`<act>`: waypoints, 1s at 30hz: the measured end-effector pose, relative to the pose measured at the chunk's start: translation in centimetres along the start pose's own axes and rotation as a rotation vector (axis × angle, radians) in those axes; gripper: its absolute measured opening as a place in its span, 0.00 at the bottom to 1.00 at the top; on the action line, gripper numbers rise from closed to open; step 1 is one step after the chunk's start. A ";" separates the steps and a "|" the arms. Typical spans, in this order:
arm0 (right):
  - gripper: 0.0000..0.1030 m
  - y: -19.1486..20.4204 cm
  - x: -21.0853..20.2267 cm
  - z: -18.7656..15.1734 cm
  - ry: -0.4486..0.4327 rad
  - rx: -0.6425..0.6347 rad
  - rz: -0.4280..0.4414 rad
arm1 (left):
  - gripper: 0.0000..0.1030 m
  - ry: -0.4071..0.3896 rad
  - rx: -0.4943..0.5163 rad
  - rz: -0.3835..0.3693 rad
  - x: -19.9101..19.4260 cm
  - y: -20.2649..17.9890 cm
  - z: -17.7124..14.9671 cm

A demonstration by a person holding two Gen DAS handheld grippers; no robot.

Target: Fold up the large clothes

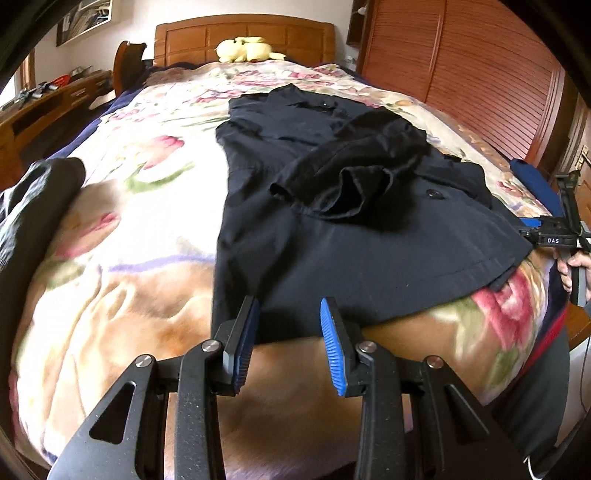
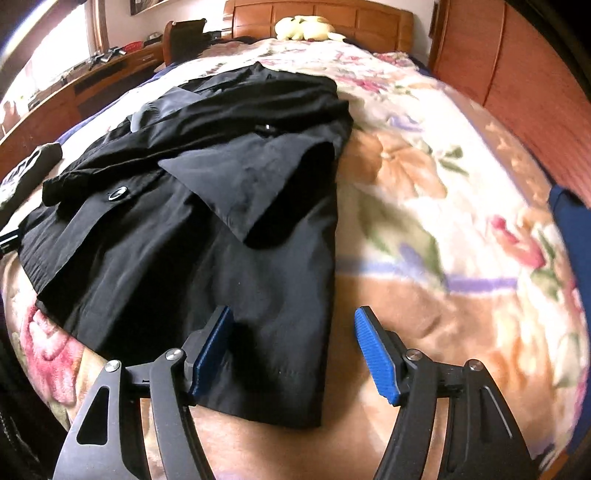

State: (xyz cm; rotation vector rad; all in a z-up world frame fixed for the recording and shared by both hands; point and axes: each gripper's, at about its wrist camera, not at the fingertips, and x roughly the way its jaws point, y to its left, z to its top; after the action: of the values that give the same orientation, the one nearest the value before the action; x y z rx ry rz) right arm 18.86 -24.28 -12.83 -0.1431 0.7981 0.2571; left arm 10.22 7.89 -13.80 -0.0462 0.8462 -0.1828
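Dark coat (image 2: 207, 206) lengthwise up bed (image 2: 424, 221); hem corner between parted, empty right gripper (image 2: 291, 350); left gripper (image 1: 290, 341) parted, empty.

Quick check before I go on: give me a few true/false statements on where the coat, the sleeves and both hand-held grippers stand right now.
1. The dark coat lies on the floral blanket. True.
2. The left hand-held gripper is clamped on the hem. False: its pads stand apart at the hem edge, gripping nothing.
3. The right hand-held gripper is open, with the coat's lower corner between its fingers. True.
4. The sleeves hang off the sides of the bed. False: one sleeve is folded across the coat's front.
5. A yellow plush toy sits by the headboard. True.
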 end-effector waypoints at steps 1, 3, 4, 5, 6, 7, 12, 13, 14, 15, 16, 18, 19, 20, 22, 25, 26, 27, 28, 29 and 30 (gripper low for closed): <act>0.69 -0.1 0.2 -0.2 -0.008 0.005 0.005 | 0.35 0.000 -0.001 0.008 -0.1 0.2 -0.1; 0.71 -0.1 0.6 -0.2 -0.019 0.013 0.009 | 0.35 0.002 -0.006 0.027 0.0 0.5 -0.3; 0.71 -0.2 0.7 -0.2 -0.019 0.012 0.009 | 0.35 0.004 -0.012 0.034 0.1 0.7 -0.3; 0.71 -0.2 0.8 -0.2 -0.017 0.011 0.009 | 0.35 0.004 -0.020 0.038 0.2 0.9 -0.4; 0.72 -0.3 1.0 -0.2 -0.016 0.011 0.010 | 0.35 0.003 -0.024 0.037 0.3 1.0 -0.4; 0.72 -0.3 1.0 -0.2 -0.017 0.011 0.011 | 0.35 0.004 -0.029 0.039 0.5 1.2 -0.4; 0.72 -0.5 1.0 -0.5 -0.028 0.008 0.006 | 0.35 0.015 -0.035 0.067 1.2 1.5 -0.2; 0.72 -0.3 1.1 -0.5 -0.029 0.007 0.003 | 0.35 0.017 -0.036 0.071 1.3 1.5 -0.2; 0.72 -0.3 1.0 -0.5 -0.032 0.005 0.000 | 0.35 0.020 -0.035 0.076 1.4 1.6 -0.1; 0.72 -0.2 1.0 -0.5 -0.033 0.002 -0.003 | 0.35 0.022 -0.035 0.079 1.4 1.6 -0.1; 0.72 -0.2 1.0 -0.6 -0.034 0.000 -0.005 | 0.35 0.024 -0.035 0.080 1.4 1.6 -0.1; 0.72 -0.2 1.0 -0.6 -0.036 0.000 -0.006 | 0.35 0.027 -0.035 0.087 1.3 1.6 -0.1; 0.72 -0.2 1.0 -0.6 -0.036 0.000 -0.006 | 0.35 0.029 -0.034 0.094 1.2 1.6 -0.1; 0.72 -0.2 1.0 -0.6 -0.036 0.000 -0.006 | 0.35 0.032 -0.031 0.106 1.1 1.5 -0.1; 0.72 -0.2 0.9 -0.6 -0.037 0.000 -0.005 | 0.35 0.035 -0.014 0.150 0.9 1.5 -0.2; 0.72 -0.2 0.9 -0.6 -0.038 0.001 -0.004 | 0.36 0.039 -0.015 0.141 0.8 2.1 -0.4; 0.72 -0.2 0.9 -0.6 -0.038 0.001 -0.003 | 0.36 0.040 -0.020 0.133 0.8 2.3 -0.5; 0.72 -0.2 0.9 -0.6 -0.038 0.001 -0.004 | 0.36 0.041 -0.019 0.130 0.9 2.3 -0.5; 0.72 -0.2 0.8 -0.6 -0.038 0.001 -0.003 | 0.36 0.041 -0.017 0.131 0.9 2.4 -0.5; 0.72 -0.3 0.8 -0.6 -0.038 0.001 -0.002 | 0.36 0.040 -0.016 0.135 1.0 2.3 -0.6; 0.72 -0.3 0.8 -0.6 -0.038 0.001 -0.002 | 0.36 0.039 -0.015 0.140 1.0 2.3 -0.6</act>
State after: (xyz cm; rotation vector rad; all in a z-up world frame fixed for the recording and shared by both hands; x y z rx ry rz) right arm 19.08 -24.51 -13.85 -0.1378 0.7602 0.2566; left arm 10.80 9.97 -15.19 0.0033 0.8866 -0.0457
